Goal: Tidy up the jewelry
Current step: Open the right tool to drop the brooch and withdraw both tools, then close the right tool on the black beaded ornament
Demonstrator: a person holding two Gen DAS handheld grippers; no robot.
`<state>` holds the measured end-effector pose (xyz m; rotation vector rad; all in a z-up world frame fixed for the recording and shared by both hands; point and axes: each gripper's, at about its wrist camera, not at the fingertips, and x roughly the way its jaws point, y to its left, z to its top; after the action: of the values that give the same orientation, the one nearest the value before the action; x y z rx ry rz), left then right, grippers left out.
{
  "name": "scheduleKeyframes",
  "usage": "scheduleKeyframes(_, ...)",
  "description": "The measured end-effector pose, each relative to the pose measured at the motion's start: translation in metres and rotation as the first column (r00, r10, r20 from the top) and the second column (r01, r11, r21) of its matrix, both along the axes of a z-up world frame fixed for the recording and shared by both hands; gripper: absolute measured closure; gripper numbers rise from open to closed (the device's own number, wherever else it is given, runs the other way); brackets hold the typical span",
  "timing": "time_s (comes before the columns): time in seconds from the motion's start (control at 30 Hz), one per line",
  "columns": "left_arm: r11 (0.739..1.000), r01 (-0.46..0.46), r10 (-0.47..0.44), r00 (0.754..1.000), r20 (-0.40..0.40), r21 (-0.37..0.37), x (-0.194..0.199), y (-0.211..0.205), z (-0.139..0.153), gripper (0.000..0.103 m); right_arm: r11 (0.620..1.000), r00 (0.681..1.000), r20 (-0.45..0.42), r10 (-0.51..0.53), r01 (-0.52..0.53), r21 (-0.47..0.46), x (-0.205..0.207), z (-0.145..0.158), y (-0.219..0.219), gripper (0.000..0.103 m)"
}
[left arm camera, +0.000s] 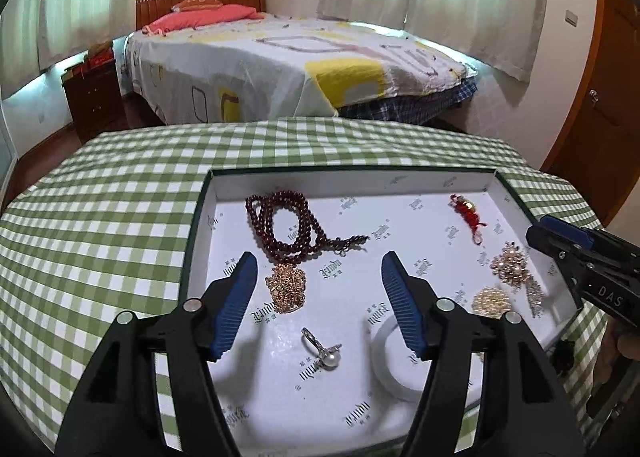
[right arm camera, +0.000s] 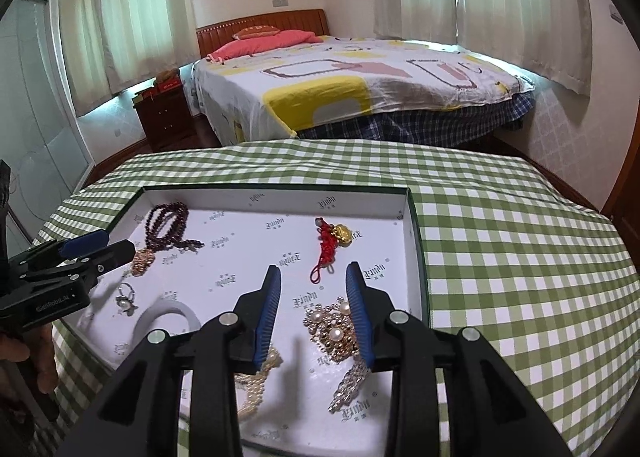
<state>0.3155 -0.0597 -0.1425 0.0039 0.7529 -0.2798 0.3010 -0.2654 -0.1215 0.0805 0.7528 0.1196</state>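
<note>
A shallow white tray [left arm camera: 352, 174] [right arm camera: 280, 188] with a dark green rim lies on the checked cloth. It holds a dark red bead necklace [left arm camera: 288, 221] [right arm camera: 168, 225], a gold chain [left arm camera: 286, 289], a pearl ring [left arm camera: 328, 353], a white bangle [left arm camera: 384, 361], a red cord charm [right arm camera: 334, 237], a pearl-and-gold brooch [right arm camera: 334, 331], a pearl bracelet [right arm camera: 252, 385] and a silver crystal piece [right arm camera: 352, 385]. My left gripper [left arm camera: 320, 261] hovers open above chain and ring, holding nothing. Over the brooch, my right gripper [right arm camera: 313, 271] is open and empty.
The table wears a green-and-white checked cloth [left arm camera: 120, 217] that drops off at the far edge. Beyond stand a bed [left arm camera: 280, 65], a dark nightstand [left arm camera: 94, 97] and curtained windows. A hand [right arm camera: 28, 353] holds the left gripper's handle at the tray's left.
</note>
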Motion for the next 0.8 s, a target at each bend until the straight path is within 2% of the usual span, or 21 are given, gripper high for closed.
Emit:
scheduleKeyframes(0.37,1.0,-0.011,0.014,0.995,0.097,-0.024,-0.055,0.004,0.034,0.032,1.0,0.999,0.045,-0.008,0.008,-0.002,-0.044,0.021,0.012,0.062)
scheduleKeyframes(0.47,0.999,-0.024,0.026,0.993,0.113,-0.023,-0.072,0.006,0.037,0.025,1.0,0.999,0.045,-0.016,0.017,-0.009,-0.059,0.021,0.012,0.06)
scheduleKeyframes(0.8,0.997,-0.069,0.073,0.989,0.131,-0.032,-0.125,0.016,0.028,0.025,0.998,0.998,0.01,-0.064,0.064,-0.001,-0.111,0.001,-0.004,0.06)
